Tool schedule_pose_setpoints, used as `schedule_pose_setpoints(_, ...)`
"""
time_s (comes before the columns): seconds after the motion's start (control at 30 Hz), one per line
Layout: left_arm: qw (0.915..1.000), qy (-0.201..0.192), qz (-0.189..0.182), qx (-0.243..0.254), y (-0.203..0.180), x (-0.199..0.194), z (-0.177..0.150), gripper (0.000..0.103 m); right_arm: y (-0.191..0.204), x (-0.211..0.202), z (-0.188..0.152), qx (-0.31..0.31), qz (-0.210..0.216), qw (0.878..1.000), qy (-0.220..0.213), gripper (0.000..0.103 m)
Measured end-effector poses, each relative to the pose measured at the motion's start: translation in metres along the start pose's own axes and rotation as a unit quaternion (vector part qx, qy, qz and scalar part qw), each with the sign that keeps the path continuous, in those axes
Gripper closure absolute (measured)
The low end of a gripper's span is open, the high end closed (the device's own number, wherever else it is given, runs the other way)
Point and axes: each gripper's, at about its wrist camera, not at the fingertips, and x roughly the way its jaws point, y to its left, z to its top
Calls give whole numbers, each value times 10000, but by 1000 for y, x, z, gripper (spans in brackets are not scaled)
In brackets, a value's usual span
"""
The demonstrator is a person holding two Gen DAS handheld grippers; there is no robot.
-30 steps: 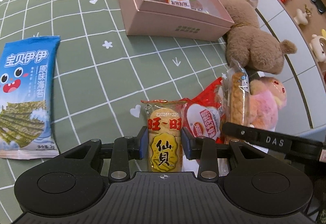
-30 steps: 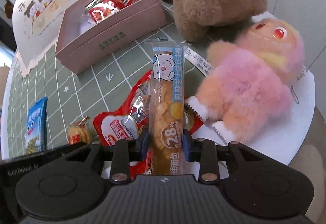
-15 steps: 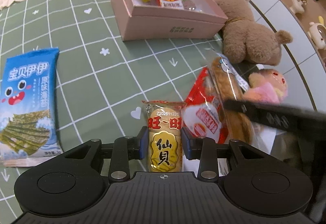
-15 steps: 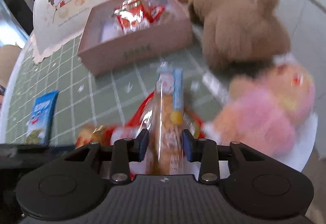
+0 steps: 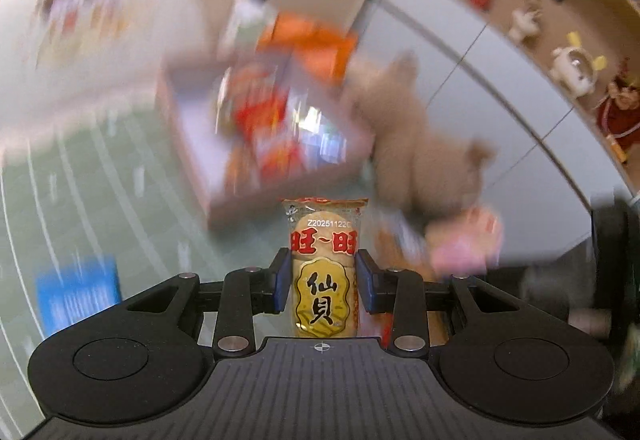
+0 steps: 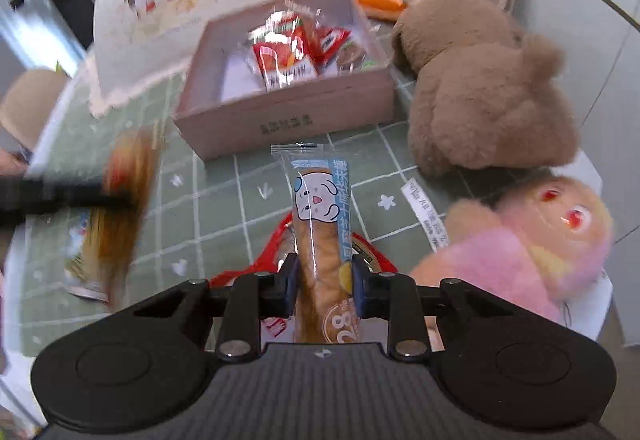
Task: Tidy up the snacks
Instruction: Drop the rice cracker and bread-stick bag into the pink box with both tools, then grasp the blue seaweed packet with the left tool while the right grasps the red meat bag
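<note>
Open green checked cloth [image 6: 224, 200] lay between the gripper and the pink box [image 6: 288, 124], nothing on that strip. The box top was open, red snack packets [image 6: 288, 60] filling its middle and right, its left part bare. The brown plush bear [image 6: 480, 92] sat touching the box's right side and blocked that flank. The pink plush toy [image 6: 520, 252] crowded the near right. The white printed lid [image 6: 168, 8] stood behind-left of the box. A blurred black bar [image 6: 60, 196] with a packet crossed the left.
</note>
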Motion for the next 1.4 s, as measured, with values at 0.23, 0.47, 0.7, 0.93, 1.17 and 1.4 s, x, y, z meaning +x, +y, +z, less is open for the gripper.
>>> schedule_pose_setpoints(0.23,9978,-634,-181,46,20,22,109,62,-6,-51,2,277,-9,9981,-552,77)
schedule_pose_setpoints(0.47,9948,-1011,51,-130,52,28,105,62,-7,-67,14,397,41,9961,-784,77)
schedule_pose_setpoints(0.7,9931,-976,454,-460,100,-11,62,62,19,-60,77,649,560,9901,-1109,77)
schedule_pose_setpoints(0.93,9913,-436,417,-1170,148,-9,-9,62,38,-7,165,1202,805,9750,-1687,75)
schedule_pose_setpoints(1.17,9766,-119,1029,-1885,195,-13,-72,62,34,6,134,573,197,9918,-1126,59)
schedule_pose_setpoints(1.4,9730,-26,1200,-1970,190,-4,-97,62,23,23,26,-177,-225,9996,-87,57)
